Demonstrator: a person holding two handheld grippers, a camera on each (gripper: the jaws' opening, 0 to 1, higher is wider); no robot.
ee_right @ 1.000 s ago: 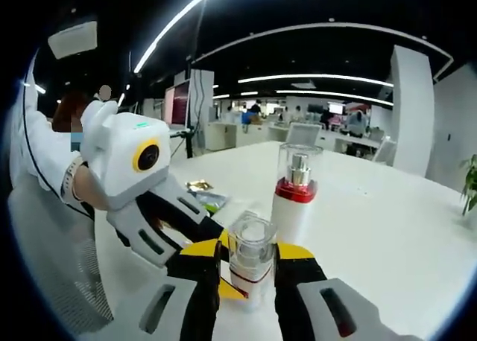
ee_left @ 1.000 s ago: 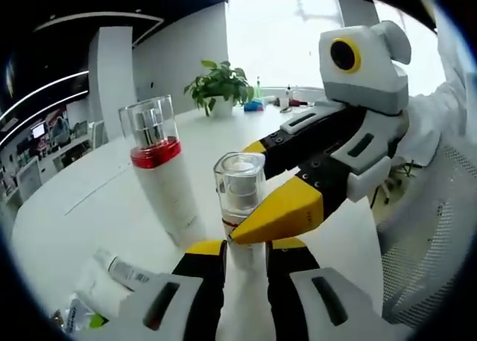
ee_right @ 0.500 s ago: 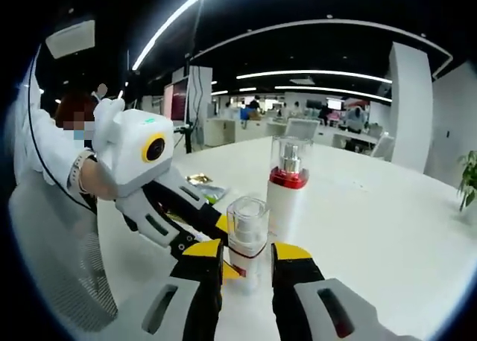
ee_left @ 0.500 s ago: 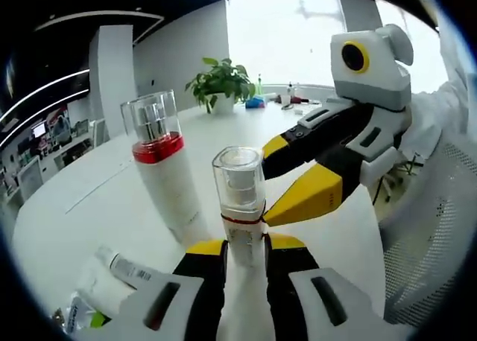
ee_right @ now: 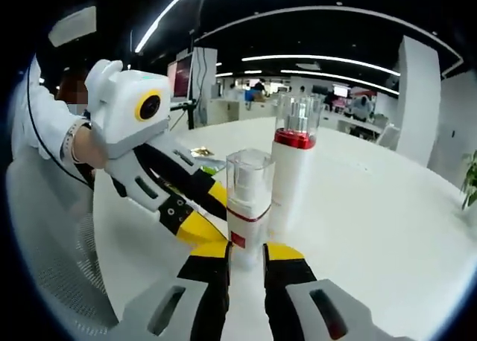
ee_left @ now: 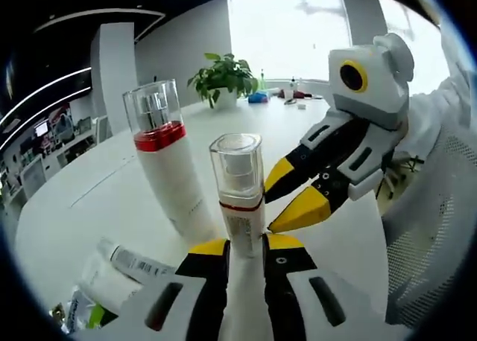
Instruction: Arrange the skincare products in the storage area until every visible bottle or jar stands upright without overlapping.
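A small white bottle (ee_left: pixel 237 188) with a clear cap and a thin red band stands upright between my left gripper's (ee_left: pixel 246 246) jaws, which are shut on its lower body. In the right gripper view the same small bottle (ee_right: pixel 247 199) stands just past my right gripper (ee_right: pixel 246 253), whose jaws are a narrow gap apart and hold nothing. The right gripper (ee_left: pixel 270 209) reaches in beside the bottle, tips close to its side. A taller white bottle (ee_left: pixel 168 162) with a red collar stands upright just behind; the tall bottle (ee_right: pixel 294 158) is nearly touching the small one. A white tube (ee_left: pixel 123 270) lies flat.
The round white table (ee_right: pixel 387 229) spreads wide behind the bottles. A green packet (ee_left: pixel 74 315) lies by the tube, and more packets (ee_right: pixel 201 156) lie behind the left gripper (ee_right: pixel 216 218). A potted plant (ee_left: pixel 223 77) stands far back. A person's sleeve (ee_right: pixel 45 140) and a mesh chair (ee_left: pixel 432 237) are close.
My right gripper has drawn back off the small bottle, and its jaws have narrowed. The left gripper keeps the bottle. Both views have shifted lower and closer.
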